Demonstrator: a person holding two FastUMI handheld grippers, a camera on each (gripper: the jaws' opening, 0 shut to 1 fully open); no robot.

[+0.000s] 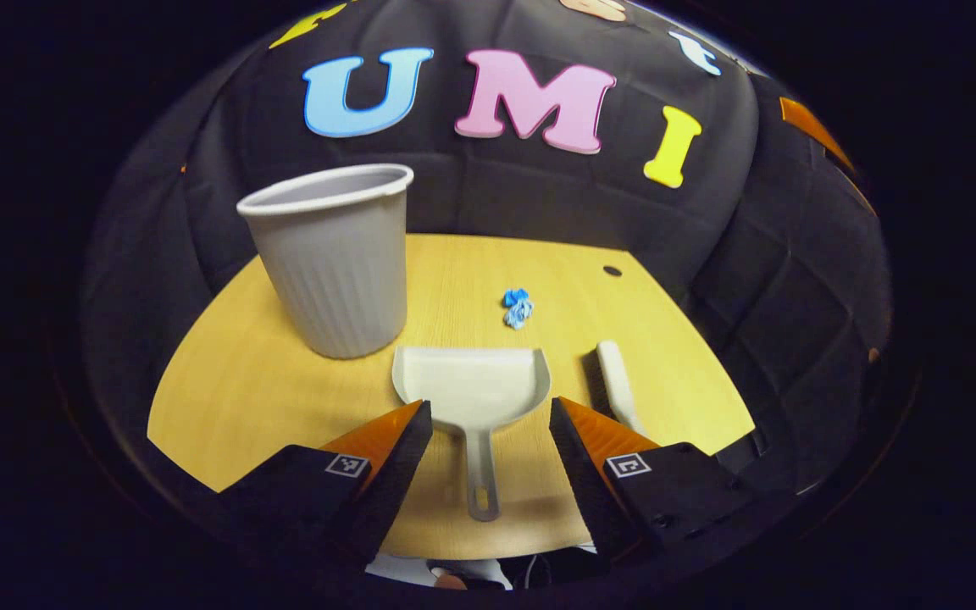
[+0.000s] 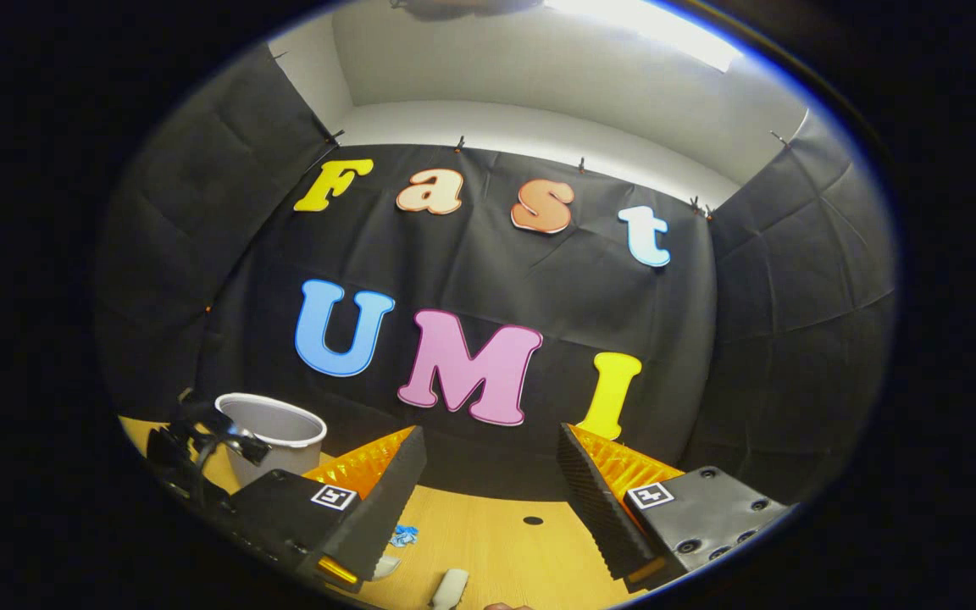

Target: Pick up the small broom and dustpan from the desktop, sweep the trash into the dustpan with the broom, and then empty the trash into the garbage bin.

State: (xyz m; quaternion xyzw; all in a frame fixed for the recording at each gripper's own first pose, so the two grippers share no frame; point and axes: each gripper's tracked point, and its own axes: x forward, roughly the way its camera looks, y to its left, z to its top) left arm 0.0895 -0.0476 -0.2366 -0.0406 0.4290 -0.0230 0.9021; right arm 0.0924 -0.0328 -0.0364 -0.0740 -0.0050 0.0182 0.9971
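The left gripper [image 1: 490, 421], jaws released, hangs over the white plastic dustpan's [image 1: 471, 388] handle near the wooden desktop's [image 1: 242, 390] front edge. The grey ribbed garbage bin [image 1: 338, 258] stands back-left; white broom [image 1: 618, 385] right; crumpled blue trash [image 1: 518, 307] mid-surface. The right gripper [image 2: 492, 462] hangs released.

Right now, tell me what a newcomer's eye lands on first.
The tall grey garbage bin stands at the desktop's back left. A crumpled blue scrap of trash lies mid-desk, just beyond the white dustpan, whose handle points between the left gripper's open fingers. The small broom lies to the dustpan's right.
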